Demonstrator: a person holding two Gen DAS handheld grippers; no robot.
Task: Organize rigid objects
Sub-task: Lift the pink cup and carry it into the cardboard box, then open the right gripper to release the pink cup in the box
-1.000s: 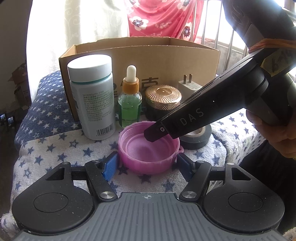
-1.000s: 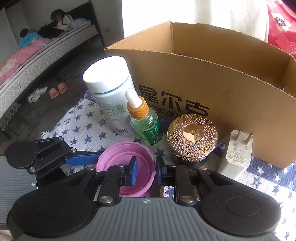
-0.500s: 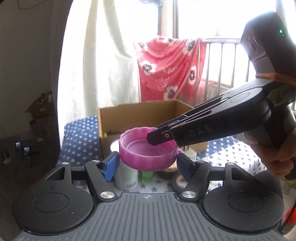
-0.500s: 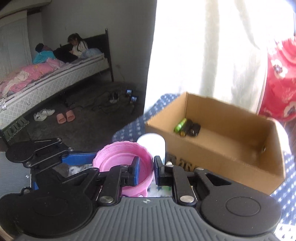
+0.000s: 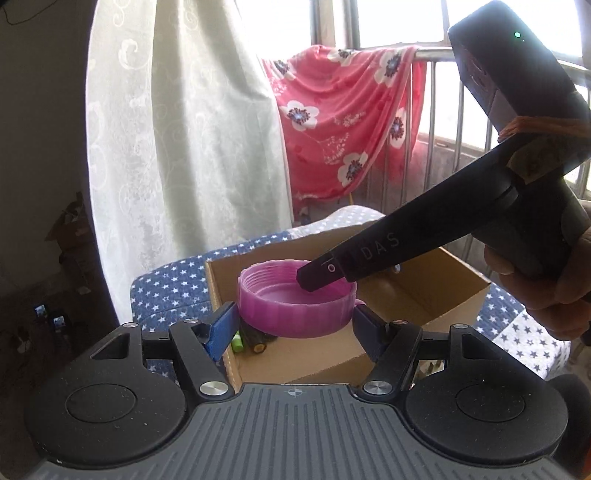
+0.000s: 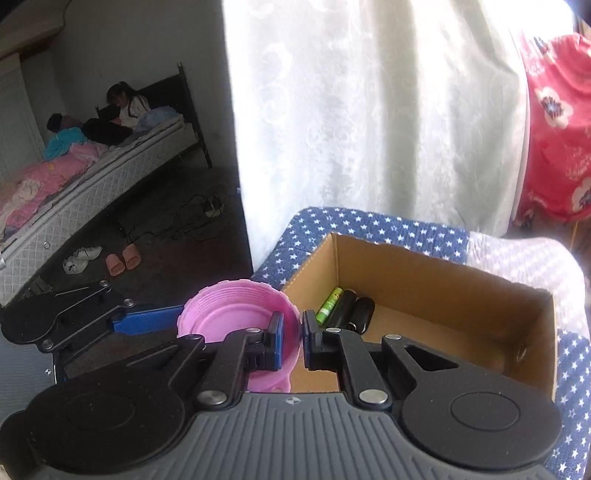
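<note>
Lifted off the cloth, the pink lid (image 6: 236,317) now hangs above the box (image 6: 424,266), right gripper (image 6: 293,334) pinching its rim for the drop; left gripper (image 5: 291,328) spread wide

Strong backlight through window (image 5: 388,22) and curtain (image 6: 369,110); highlights blown, room left dim, fisheye edges bent.

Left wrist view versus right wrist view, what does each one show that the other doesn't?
Only the left wrist view shows the window bars and the hand gripping the right tongs' body. Only the right wrist view shows the bed, the slippers on the floor, and the right tongs pinching the cap's wall. Both show the pink cap, the cardboard box, the batteries inside it, the left tongs, the star-print cloth, curtain and red floral fabric.
</note>
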